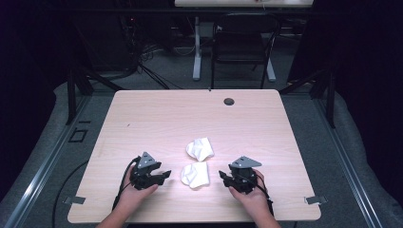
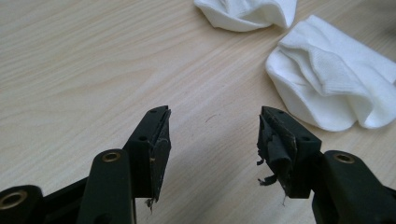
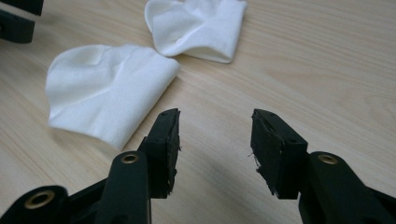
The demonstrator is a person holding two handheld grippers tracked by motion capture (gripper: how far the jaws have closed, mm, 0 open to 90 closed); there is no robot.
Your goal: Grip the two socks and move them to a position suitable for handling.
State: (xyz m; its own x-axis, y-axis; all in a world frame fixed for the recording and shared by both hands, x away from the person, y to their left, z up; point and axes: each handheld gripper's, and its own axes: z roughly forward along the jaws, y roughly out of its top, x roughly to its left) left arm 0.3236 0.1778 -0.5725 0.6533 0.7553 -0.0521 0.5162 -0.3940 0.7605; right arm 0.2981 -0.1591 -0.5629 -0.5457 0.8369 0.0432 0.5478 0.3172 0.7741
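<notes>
two white socks, the near sock (image 1: 195,175) and the far sock (image 1: 199,148), are found mid-table (image 1: 142,123), flanked by the released, empty left claw (image 1: 164,174) and right claw (image 1: 222,175), evidently positioned for pickup.

A lab or recording studio: a pale wood-grain counter (image 1: 157,118) stands on grey carpet (image 1: 166,76), hemmed by black curtains (image 1: 361,71), with tripod legs (image 1: 76,90), tangled cables (image 1: 142,61), an empty black chair (image 1: 242,45) and another desk's white leg (image 1: 196,52) behind.
</notes>
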